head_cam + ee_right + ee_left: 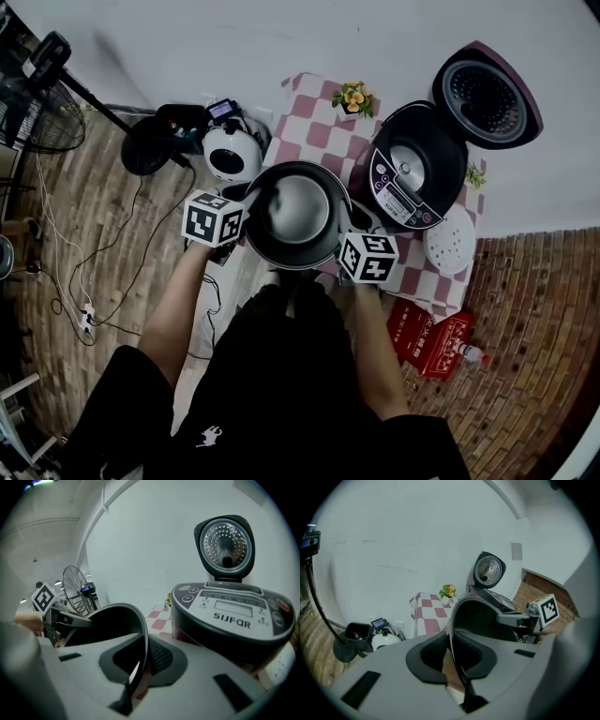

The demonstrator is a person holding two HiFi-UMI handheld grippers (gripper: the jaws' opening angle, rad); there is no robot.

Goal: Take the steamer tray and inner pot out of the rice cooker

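Note:
The dark round inner pot point(296, 214) hangs in the air in front of the checked table, held by its rim on both sides. My left gripper point(246, 221) is shut on the pot's left rim point(454, 634). My right gripper point(345, 240) is shut on the right rim point(140, 653). The rice cooker point(410, 173) stands on the table at the right with its lid point(487, 94) open; its front panel point(234, 611) fills the right gripper view. The white round steamer tray point(450, 240) lies on the table in front of the cooker, to the right of the pot.
A small pot of flowers point(353, 97) stands at the table's back. On the floor at the left are a white appliance point(232, 152), a black bin point(150, 141), a fan point(37, 112) and cables. A red box point(429, 337) lies on the brick floor at the right.

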